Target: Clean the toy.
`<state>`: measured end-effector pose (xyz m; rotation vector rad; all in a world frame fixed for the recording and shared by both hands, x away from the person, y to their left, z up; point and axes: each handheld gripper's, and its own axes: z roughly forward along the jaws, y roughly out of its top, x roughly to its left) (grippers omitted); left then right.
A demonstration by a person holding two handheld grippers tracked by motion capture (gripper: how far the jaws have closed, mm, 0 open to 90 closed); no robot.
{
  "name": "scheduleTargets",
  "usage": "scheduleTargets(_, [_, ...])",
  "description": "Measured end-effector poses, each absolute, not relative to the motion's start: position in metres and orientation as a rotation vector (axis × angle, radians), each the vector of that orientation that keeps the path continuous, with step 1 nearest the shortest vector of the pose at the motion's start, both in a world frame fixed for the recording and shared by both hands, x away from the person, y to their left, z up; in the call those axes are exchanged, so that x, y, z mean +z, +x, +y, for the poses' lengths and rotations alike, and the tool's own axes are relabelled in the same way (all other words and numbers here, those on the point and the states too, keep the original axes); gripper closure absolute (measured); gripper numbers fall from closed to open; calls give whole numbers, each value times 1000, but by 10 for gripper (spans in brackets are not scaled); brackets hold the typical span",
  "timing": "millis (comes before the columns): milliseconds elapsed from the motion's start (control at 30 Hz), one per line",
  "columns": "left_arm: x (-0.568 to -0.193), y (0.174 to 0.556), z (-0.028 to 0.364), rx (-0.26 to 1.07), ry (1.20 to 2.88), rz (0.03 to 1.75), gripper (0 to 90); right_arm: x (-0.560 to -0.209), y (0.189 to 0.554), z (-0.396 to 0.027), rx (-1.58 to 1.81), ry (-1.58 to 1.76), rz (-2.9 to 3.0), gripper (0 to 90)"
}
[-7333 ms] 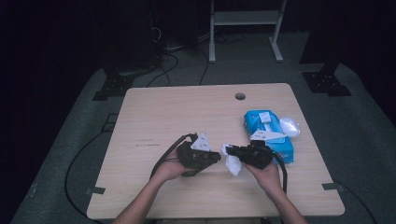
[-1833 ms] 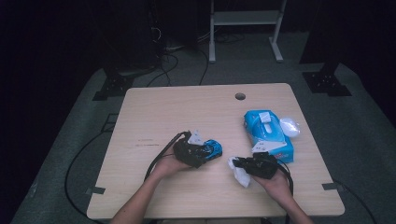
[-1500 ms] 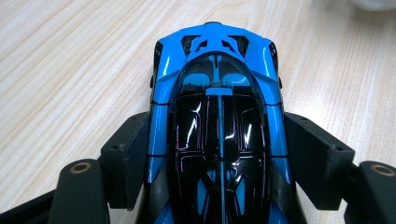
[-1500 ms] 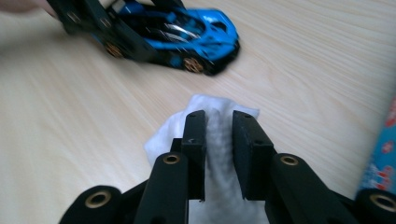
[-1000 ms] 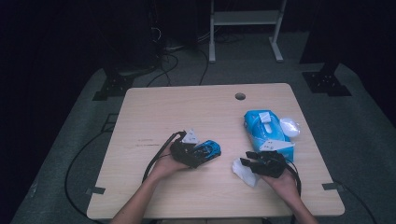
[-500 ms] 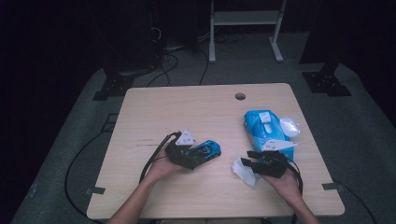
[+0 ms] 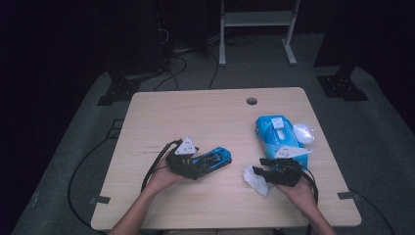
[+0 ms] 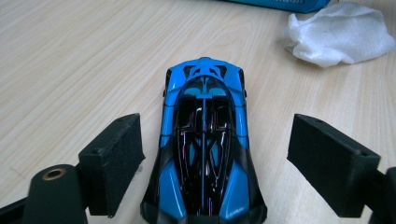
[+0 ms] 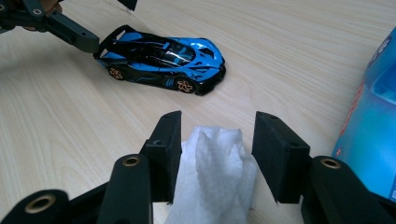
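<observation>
On the counter (image 7: 215, 117), a blue toy car (image 8: 204, 149) sits between the wide-apart jaws of the left claw (image 8: 233, 163), untouched. The right claw (image 9: 215, 154), whose jaws have just been opening, straddles a white wipe (image 9: 212, 179) without pinching it.

Light wooden table (image 7: 161, 112), blue toy car (image 7: 213, 158), crumpled white wipe (image 7: 254, 177), blue wipes pack (image 7: 275, 134), perhaps another wipe (image 7: 303, 132) beside it
</observation>
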<state>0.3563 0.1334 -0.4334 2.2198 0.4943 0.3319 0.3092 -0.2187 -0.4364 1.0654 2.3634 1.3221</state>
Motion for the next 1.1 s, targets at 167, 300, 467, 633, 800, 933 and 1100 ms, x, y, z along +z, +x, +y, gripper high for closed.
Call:
scheduleTargets(167, [-433,351,138,330,2220,495,174,-436,307,-219,1314,1064,2363,502])
scheduleTargets(300, [-434,346,142,328,2213,499,173,-436,306,-219,1311,1059,2366,496])
scheduleTargets(467, [-432,341,149,334,2196,511,173,-436,305,-220,1308,1064,2368,487])
scheduleTargets(633, [-432,337,156,338,2189,521,173,-436,304,-220,1306,1057,2370,473])
scheduleTargets(800, [-433,332,162,342,2180,531,173,-436,302,-221,1312,1060,2372,461])
scheduleTargets(933, [-433,329,165,330,2173,537,173,-437,302,-221,1313,1057,2380,456])
scheduleTargets(1100, [-435,325,166,330,2164,539,173,-439,302,-220,1314,1057,2389,447])
